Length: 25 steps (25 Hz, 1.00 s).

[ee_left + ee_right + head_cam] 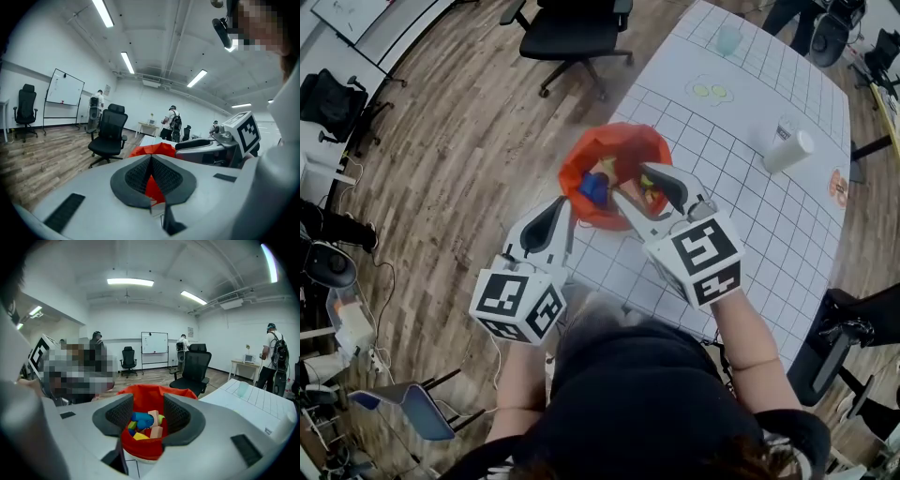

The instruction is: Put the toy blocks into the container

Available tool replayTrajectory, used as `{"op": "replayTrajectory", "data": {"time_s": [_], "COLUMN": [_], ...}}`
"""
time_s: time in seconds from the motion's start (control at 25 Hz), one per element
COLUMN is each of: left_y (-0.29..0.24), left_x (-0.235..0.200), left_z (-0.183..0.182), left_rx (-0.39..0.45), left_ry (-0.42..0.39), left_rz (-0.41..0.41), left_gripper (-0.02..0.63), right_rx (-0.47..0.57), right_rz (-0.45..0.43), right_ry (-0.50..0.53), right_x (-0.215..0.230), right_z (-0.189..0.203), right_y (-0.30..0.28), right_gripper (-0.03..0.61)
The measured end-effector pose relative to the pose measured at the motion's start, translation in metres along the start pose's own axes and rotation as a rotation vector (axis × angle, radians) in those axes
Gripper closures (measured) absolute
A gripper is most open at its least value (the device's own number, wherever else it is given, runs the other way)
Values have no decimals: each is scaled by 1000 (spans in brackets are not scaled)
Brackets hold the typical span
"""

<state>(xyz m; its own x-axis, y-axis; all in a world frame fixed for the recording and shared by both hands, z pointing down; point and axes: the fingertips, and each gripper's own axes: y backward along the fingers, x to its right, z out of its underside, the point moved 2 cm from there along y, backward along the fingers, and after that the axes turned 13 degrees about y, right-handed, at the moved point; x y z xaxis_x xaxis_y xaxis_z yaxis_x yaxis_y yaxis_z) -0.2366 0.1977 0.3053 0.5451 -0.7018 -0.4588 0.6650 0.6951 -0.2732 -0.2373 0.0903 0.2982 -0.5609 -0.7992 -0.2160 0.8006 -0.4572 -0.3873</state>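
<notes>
An open office-style lab: wood-plank floor [459, 141], black office chairs [572, 33], a whiteboard [154, 343] by the far wall, strip lights [130, 282] overhead (people [173, 123] stand far off).

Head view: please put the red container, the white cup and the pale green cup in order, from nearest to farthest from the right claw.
1. The red container, directly in front of the right claw, at its tips.
2. The white cup, off to the right on the table.
3. The pale green cup, at the table's far end.
</notes>
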Motion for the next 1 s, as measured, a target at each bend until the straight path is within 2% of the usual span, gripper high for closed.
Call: {"op": "replayTrajectory", "data": {"time_s": [0.32,0.76,1.0], "left_y": [-9,-24,-26], "left_x": [6,26,34], "left_z": [3,2,5], "left_rx": [-15,-33,-43], "left_ry": [-3,-32,-48], "left_rz": [21,90,111], "left_gripper": [588,588,588], "right_rx": [4,-16,-26], "right_rz": [32,190,248], "right_ry": [-47,-114,-156], "right_x": [10,37,41], "right_z": [9,32,46], "right_y": [14,57,77], "right_gripper": [402,457,479]}}
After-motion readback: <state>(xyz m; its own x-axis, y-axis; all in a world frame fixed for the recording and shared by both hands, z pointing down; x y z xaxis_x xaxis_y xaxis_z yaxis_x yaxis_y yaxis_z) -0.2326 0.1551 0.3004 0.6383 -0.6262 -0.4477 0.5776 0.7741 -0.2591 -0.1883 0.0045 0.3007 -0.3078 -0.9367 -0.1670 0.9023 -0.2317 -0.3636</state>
